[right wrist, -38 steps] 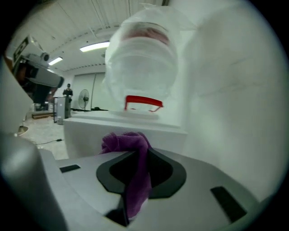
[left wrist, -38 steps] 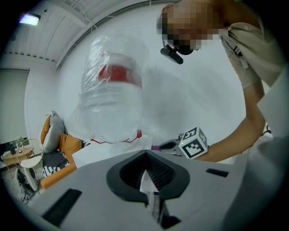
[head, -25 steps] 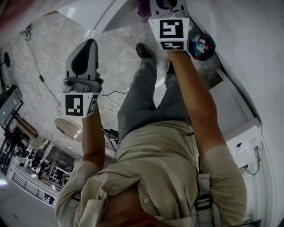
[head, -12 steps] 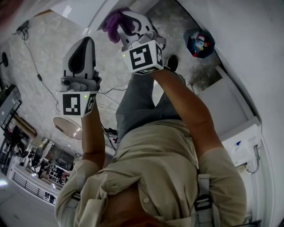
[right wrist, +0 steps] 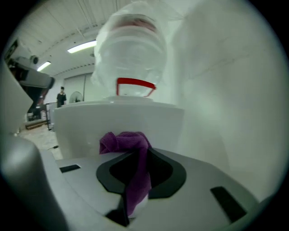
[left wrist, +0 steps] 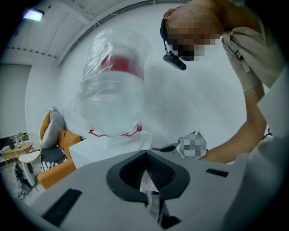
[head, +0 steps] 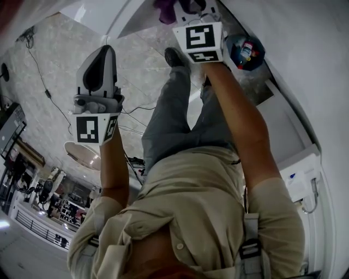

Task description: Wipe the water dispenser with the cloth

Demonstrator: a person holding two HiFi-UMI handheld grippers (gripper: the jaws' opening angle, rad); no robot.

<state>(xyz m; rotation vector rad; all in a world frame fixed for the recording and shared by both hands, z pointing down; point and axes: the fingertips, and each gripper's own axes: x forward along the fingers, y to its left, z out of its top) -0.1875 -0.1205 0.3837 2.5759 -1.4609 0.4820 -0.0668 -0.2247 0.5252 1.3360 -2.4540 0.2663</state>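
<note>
A purple cloth (right wrist: 129, 149) hangs pinched in my right gripper (right wrist: 135, 159), which is shut on it. The bunched end of the cloth lies against the white body of the water dispenser (right wrist: 118, 122), just below the plastic-wrapped bottle (right wrist: 133, 49). In the head view the right gripper (head: 188, 7) and the cloth (head: 163, 11) sit at the top edge, close to the dispenser's white edge (head: 117, 24). My left gripper (head: 110, 50) is held apart to the left, shut and empty. In the left gripper view its jaws (left wrist: 146, 157) point at the dispenser (left wrist: 108, 149) and bottle (left wrist: 115, 90).
A blue bin with bottles (head: 246, 53) stands on the marble floor by the white wall. Cables (head: 49, 92) trail across the floor at left. An orange seat with cushions (left wrist: 56, 146) is beside the dispenser. A white cabinet (head: 300, 174) is at right.
The right gripper with the cloth swept left and toward me, then back up to the right along the dispenser. The left gripper has stayed put.
</note>
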